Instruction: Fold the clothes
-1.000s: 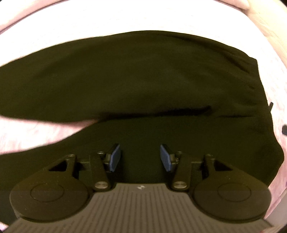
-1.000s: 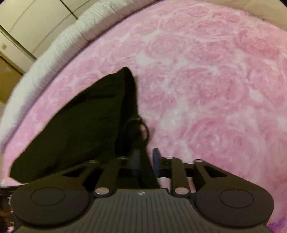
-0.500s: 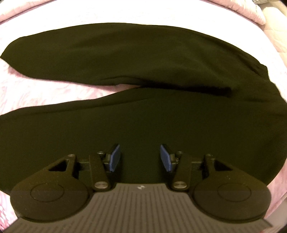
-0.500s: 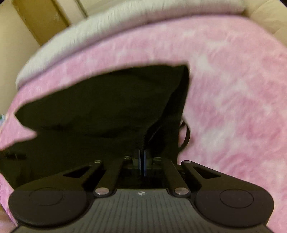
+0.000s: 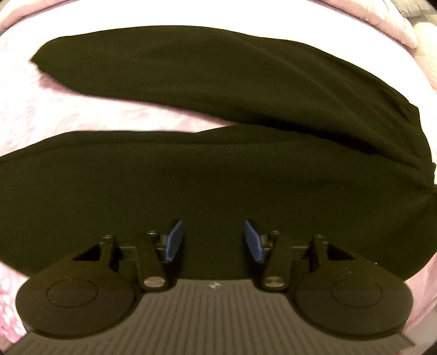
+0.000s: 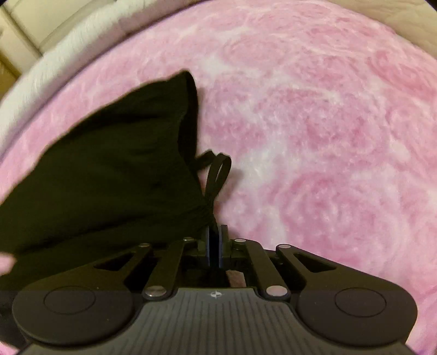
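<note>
A pair of black trousers (image 5: 218, 114) lies on a pink bed cover (image 5: 54, 112), its two legs spread in a V that meets at the right. My left gripper (image 5: 213, 240) is open and empty, hovering over the near leg. In the right wrist view my right gripper (image 6: 215, 243) is shut on the gathered waistband of the trousers (image 6: 109, 174). A black drawstring loop (image 6: 218, 172) sticks out just beyond the shut jaws.
The pink swirl-patterned bed cover (image 6: 327, 136) fills the right and far side of the right wrist view. A white padded bed edge (image 6: 54, 60) runs along the upper left, with pale cabinet doors (image 6: 21, 21) behind it.
The right gripper went from partly open to shut on the waistband and has pulled it. In the left wrist view the two legs have opened apart and more pink cover shows between them.
</note>
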A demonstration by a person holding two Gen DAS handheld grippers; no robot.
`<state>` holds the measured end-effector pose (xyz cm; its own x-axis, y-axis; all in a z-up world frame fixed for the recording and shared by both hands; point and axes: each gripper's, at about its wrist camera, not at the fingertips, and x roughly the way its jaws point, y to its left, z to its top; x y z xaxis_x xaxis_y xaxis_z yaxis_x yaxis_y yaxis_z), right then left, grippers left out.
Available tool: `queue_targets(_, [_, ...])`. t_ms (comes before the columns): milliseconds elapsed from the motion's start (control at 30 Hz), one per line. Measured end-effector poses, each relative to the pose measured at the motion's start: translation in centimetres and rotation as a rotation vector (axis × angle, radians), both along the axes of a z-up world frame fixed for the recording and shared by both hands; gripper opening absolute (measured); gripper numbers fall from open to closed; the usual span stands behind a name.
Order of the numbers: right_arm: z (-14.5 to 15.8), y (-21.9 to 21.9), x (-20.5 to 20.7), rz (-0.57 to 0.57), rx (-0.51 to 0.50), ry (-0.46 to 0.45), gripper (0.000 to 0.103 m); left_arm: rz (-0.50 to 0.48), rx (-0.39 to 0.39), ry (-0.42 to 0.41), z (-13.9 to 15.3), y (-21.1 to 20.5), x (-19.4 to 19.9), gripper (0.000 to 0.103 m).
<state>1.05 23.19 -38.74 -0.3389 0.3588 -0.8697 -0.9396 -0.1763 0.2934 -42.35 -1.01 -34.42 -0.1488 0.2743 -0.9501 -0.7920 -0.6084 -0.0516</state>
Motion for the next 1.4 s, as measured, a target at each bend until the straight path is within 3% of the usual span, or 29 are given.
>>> queue_targets(33, [0.6,-0.1,-0.2,0.012,0.006,0.008,0.009,0.028,-0.007,-0.002,0.3,-1.2,-0.4,0.047])
queue_targets(100, [2.0,-0.7,-0.1,0.020,0.031,-0.004,0.032,0.084,-0.021,-0.007,0.9,-3.5,-1.2,0.049])
queue_targets(167, [3.0,-1.9,0.8,-0.027,0.023,-0.023,0.048,0.158,-0.035,-0.019,1.5,-6.8,-2.6,0.051])
queue_targets(233, [3.9,-3.3,2.0,-0.102,-0.003,-0.029,0.048,0.225,-0.049,-0.034,1.9,-9.8,-4.1,0.052])
queue_targets(400, [2.5,-8.0,4.8,-0.360,-0.160,0.099,0.048,0.451,-0.051,-0.057,1.6,-17.1,-10.7,0.053])
queue_targets(567, [1.3,-10.6,3.1,-0.502,-0.154,0.142,0.048,0.673,0.076,-0.105,0.2,-23.2,-18.8,0.060])
queue_targets(667, [0.8,-12.0,1.8,-0.574,-0.134,0.159,0.048,0.806,0.166,-0.157,-1.6,-26.0,-21.8,0.060])
queue_targets(700, [0.6,-12.6,1.6,-0.598,-0.126,0.170,0.049,0.844,0.201,-0.173,-2.1,-26.8,-22.6,0.065])
queue_targets(767, [0.5,-13.8,1.2,-0.648,-0.101,0.204,0.049,0.823,0.215,-0.152,-1.9,-26.3,-23.2,0.071])
queue_targets(833, [0.2,-14.6,1.1,-0.703,-0.085,0.241,0.050,0.803,0.228,-0.131,-1.6,-25.8,-23.8,0.061])
queue_targets(900, [-0.1,-15.0,1.0,-0.740,-0.074,0.277,0.050,0.744,0.227,-0.114,-1.3,-25.3,-24.7,0.013])
queue_targets(1033, [0.2,-14.5,0.8,-0.741,-0.041,0.295,0.050,0.621,0.180,-0.115,-1.2,-24.5,-26.6,0.013])
queue_targets(1167, [-0.6,-13.5,1.2,-0.722,-0.058,0.250,0.050,0.640,0.213,-0.118,-2.6,-25.1,-26.0,0.024])
queue_targets(1233, [-1.2,-13.3,1.6,-0.720,-0.065,0.263,0.045,0.610,0.192,-0.089,-2.6,-24.5,-26.0,0.017])
queue_targets(1267, [-1.5,-13.1,1.8,-0.718,-0.071,0.278,0.028,0.578,0.167,-0.061,-2.2,-23.9,-26.1,0.003])
queue_targets(1300, [-1.7,-12.9,2.0,-0.716,-0.077,0.293,0.005,0.544,0.140,-0.032,-1.8,-23.2,-26.2,0.003])
queue_targets(1400, [1.0,-11.9,1.2,-0.621,-0.074,0.227,0.003,0.377,0.095,0.078,1.9,-21.0,-26.6,0.003])
